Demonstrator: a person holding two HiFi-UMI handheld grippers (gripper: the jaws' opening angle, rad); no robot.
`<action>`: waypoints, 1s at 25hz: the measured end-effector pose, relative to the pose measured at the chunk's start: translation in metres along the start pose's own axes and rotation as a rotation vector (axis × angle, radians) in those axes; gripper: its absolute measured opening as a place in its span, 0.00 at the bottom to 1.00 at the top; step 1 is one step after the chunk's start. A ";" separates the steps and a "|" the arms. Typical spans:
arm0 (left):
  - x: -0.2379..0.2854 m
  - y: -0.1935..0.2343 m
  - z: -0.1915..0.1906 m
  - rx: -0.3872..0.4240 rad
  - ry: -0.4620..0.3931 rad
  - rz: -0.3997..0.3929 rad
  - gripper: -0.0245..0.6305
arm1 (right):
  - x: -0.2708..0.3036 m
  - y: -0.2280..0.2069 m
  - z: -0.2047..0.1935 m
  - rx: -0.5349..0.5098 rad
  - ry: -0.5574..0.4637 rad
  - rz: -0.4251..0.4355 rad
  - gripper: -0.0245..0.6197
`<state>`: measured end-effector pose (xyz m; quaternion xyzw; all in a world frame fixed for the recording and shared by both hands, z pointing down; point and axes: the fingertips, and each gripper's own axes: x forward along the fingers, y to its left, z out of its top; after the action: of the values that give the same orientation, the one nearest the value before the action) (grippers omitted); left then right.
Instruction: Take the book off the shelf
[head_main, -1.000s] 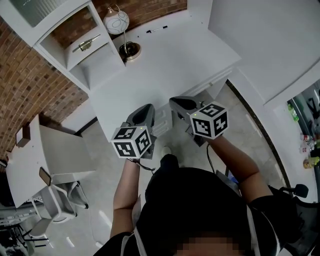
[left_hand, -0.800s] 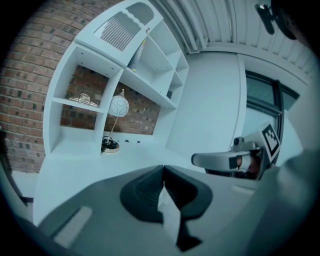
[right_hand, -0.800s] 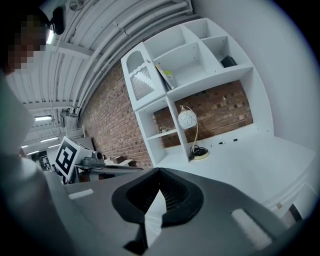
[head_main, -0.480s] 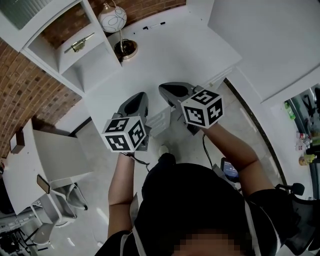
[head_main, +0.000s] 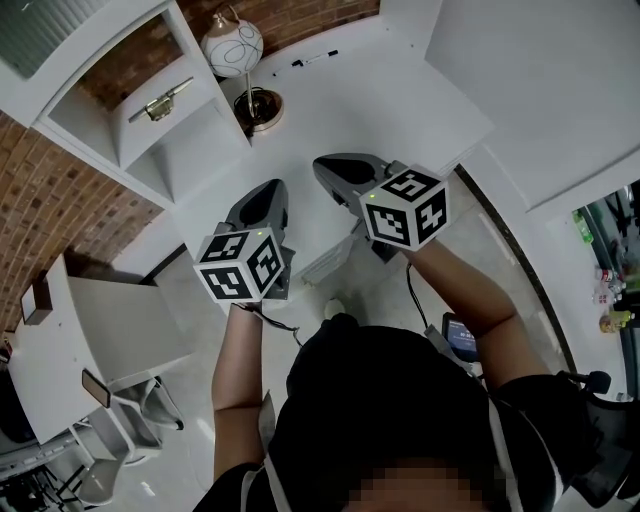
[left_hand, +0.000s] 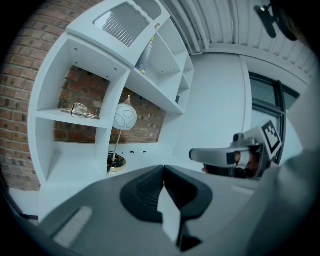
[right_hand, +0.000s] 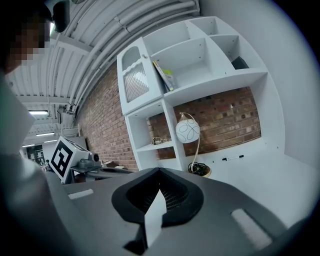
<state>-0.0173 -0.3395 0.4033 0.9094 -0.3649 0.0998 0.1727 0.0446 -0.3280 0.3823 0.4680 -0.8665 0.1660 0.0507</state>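
Observation:
The book (right_hand: 165, 75) is thin with a green-yellow cover and leans in an upper compartment of the white shelf unit (right_hand: 210, 85); the left gripper view also shows the book (left_hand: 145, 52), high up. It is hidden in the head view. My left gripper (head_main: 262, 202) and right gripper (head_main: 335, 170) hover side by side over the white desk (head_main: 400, 110), well short of the shelf. The left gripper (left_hand: 163, 172) has its jaws together with nothing between them. The right gripper (right_hand: 160, 176) is likewise shut and empty.
A lamp with a white globe (head_main: 232, 45) and a gold base (head_main: 262, 105) stands on the desk beside the shelf. A marker (head_main: 320, 57) lies by the back wall. A glass and brass ornament (head_main: 160, 100) sits on a low shelf. Drawers (head_main: 325, 262) hang under the desk edge.
Both grippers have moved forward over the desk, toward the shelf, and the head view has shifted slightly. The jaws stay closed.

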 end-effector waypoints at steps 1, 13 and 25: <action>0.002 0.006 0.003 0.000 -0.001 0.000 0.05 | 0.007 -0.001 0.003 -0.003 -0.001 0.002 0.03; 0.026 0.033 0.026 -0.006 -0.001 -0.035 0.05 | 0.038 -0.020 0.039 -0.045 -0.032 -0.015 0.03; 0.043 0.038 0.078 -0.016 -0.053 0.033 0.05 | 0.052 -0.041 0.100 -0.086 -0.106 0.037 0.04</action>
<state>-0.0086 -0.4221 0.3537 0.9041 -0.3851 0.0757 0.1689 0.0567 -0.4235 0.3111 0.4574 -0.8828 0.1043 0.0216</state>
